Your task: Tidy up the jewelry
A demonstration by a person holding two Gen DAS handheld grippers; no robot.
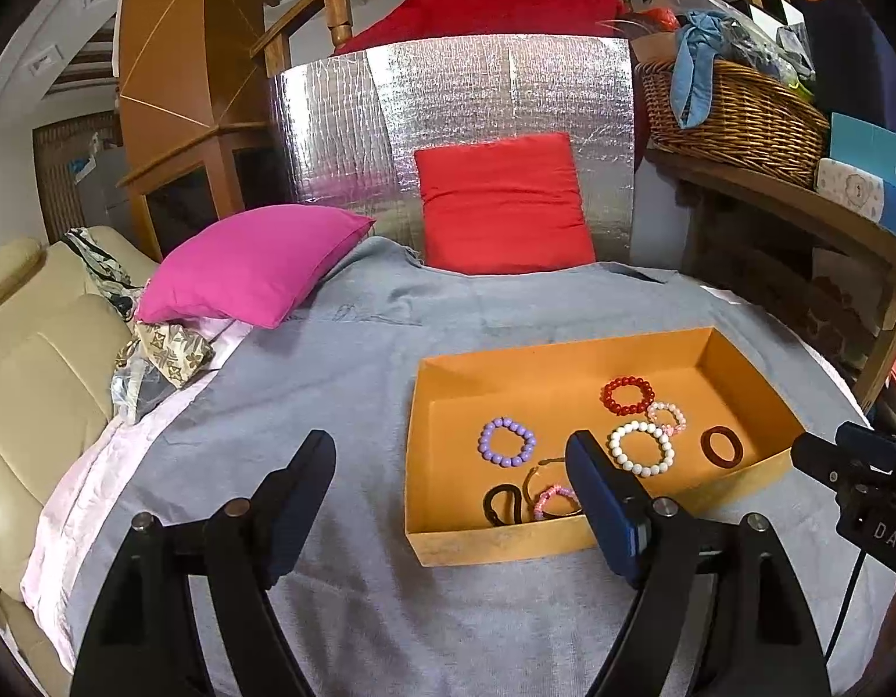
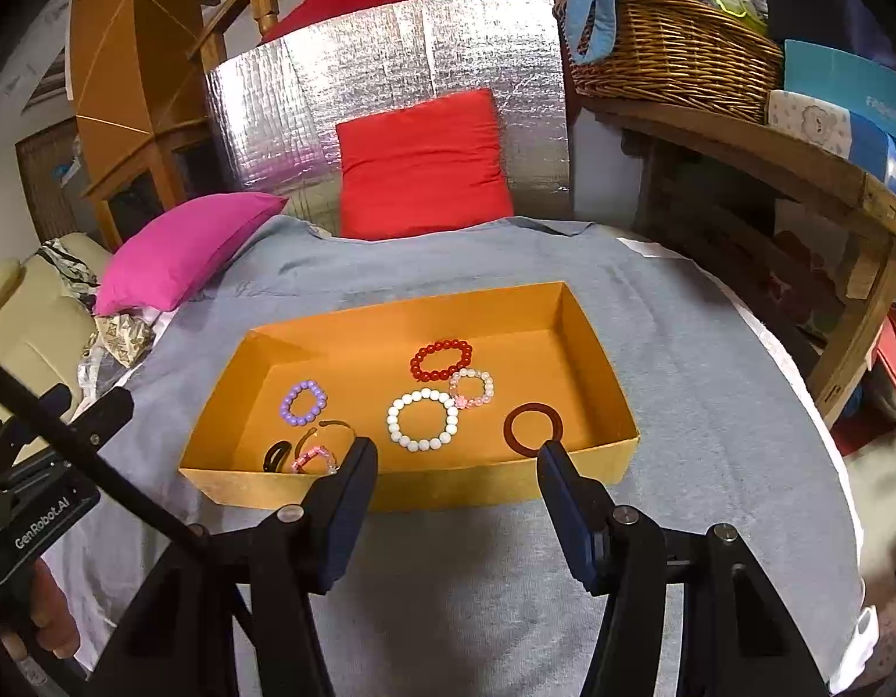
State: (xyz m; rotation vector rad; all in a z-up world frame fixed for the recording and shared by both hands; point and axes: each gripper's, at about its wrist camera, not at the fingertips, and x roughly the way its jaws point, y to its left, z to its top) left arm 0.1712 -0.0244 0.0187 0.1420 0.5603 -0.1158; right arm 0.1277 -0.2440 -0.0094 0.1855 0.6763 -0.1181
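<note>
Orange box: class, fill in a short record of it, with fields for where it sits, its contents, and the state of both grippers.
surface: grey cloth
container: orange box, open top
beaded bracelets: purple, red, white, pale pink, small pink
other rings: dark red, black
left gripper: open, empty
right gripper: open, empty

Left gripper [image 1: 451, 456] open wide, fingers [image 1: 300, 482] tilted downward, nothing between them. Right gripper [image 2: 457, 462] likewise open, though less wide, fingers [image 2: 564, 485] angled down and empty. From the right wrist view, left gripper's body at 9 o'clock, part of a hand [image 2: 50, 610] gripping its handle at 8 o'clock. From the left wrist view, right gripper's body at 3 o'clock.
</note>
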